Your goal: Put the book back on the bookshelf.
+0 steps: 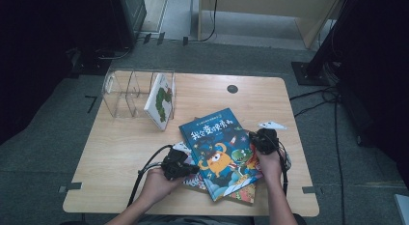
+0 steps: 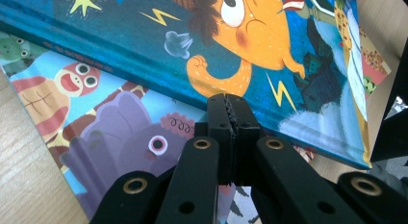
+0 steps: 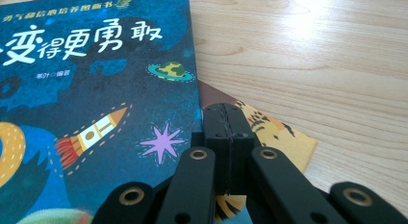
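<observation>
Blue picture book [image 1: 219, 150] on top of a stack at front-centre of the wooden counter [image 1: 120, 152], tilted, orange monster on cover. Beneath it two more books: one with turtle and purple creature [image 2: 120, 137] sticking out on the left side, one with orange tiger-stripe cover [image 3: 269, 128] sticking out on the right. Left gripper [image 1: 179, 166] at the blue book's left edge, fingers [image 2: 219, 132] closed together, nothing between them, tips right at the book's edge above the lower cover. Right gripper [image 1: 265, 140] at the blue book's right edge, fingers [image 3: 238, 137] closed too, empty, over the tiger-stripe cover just beside the blue book. Clear acrylic rack [image 1: 128, 92] at back left of counter, one white book [image 1: 160, 100] leaning in it. Small white card [image 1: 271, 124] near right gripper.
</observation>
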